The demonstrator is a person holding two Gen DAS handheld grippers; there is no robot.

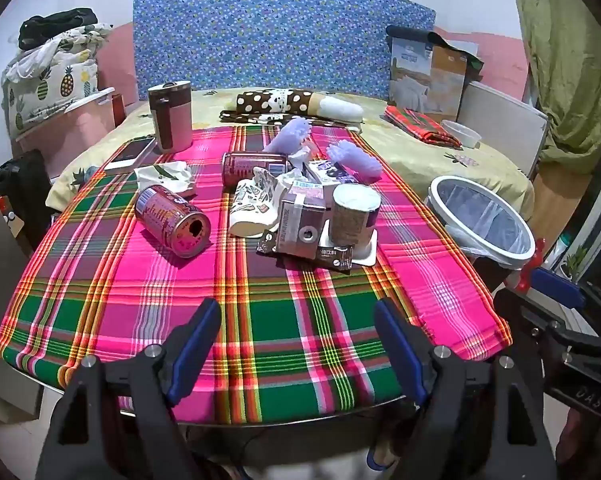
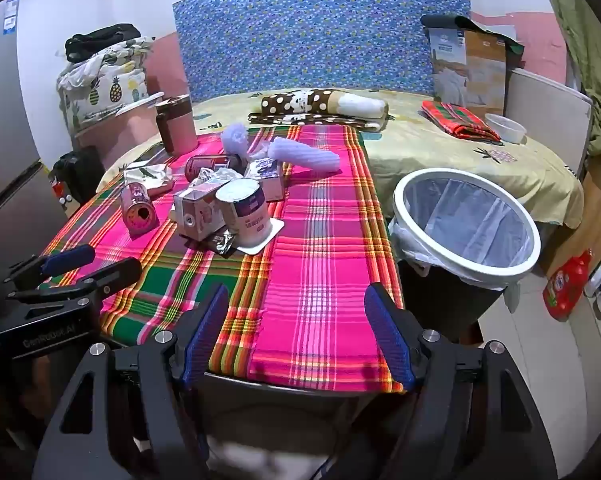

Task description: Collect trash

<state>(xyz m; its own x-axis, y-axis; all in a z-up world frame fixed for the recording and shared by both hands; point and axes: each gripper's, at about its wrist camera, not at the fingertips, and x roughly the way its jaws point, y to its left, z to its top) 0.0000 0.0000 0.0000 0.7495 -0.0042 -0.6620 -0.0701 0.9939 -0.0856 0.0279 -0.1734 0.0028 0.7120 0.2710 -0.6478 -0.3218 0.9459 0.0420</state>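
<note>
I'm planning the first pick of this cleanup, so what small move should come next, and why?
Probably ease the right gripper forward to the upside-down yogurt cup. Both grippers' jaws stand open and hold nothing, at the table's near edge; the left gripper is no closer. The cup stands at the near right of the trash pile, on the side toward the lined trash bin, which stands open beside the table.

Both views are brightly and evenly lit from overhead. Colours are rendered oversaturated. Soft, short shadows are cast beside the red can. Strong fisheye bending and dark vignetting are seen at the corners. Focus is held throughout; slight compression grain is visible.
</note>
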